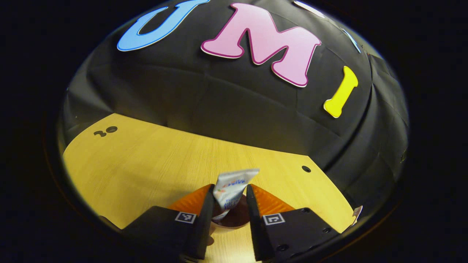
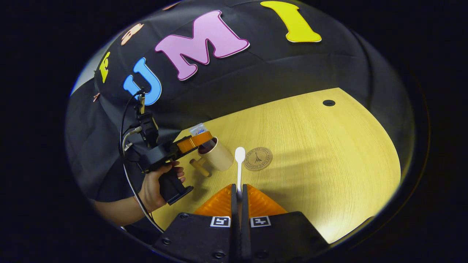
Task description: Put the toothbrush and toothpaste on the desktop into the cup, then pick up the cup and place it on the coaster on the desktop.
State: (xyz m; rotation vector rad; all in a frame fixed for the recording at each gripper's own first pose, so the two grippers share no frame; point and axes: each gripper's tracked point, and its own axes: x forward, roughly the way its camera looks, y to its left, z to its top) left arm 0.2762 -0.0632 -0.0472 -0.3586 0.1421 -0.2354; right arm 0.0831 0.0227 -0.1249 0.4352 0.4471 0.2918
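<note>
- My left claw (image 1: 229,193) sits right over the cup (image 1: 228,219), its fingers standing a little apart with the toothpaste tube (image 1: 232,188) between them. The tube's lower end is already down in the cup's mouth, and I cannot tell whether the fingers grip it or have let go.
- In the right gripper view, the cup (image 2: 218,155) stands on the worktop (image 2: 329,153) at the left, its handle toward me. The left claw (image 2: 199,140) hangs over its rim, in the person's hand (image 2: 155,186).
- The coaster (image 2: 257,158) lies bare just right of the cup.
- My right claw (image 2: 238,191) is clamped on the toothbrush (image 2: 239,164), whose head points away toward the cup and coaster.
- I judge the toothpaste step nearly done. Next, I need the left claw clear, then the toothbrush swung left and tipped into the cup.
</note>
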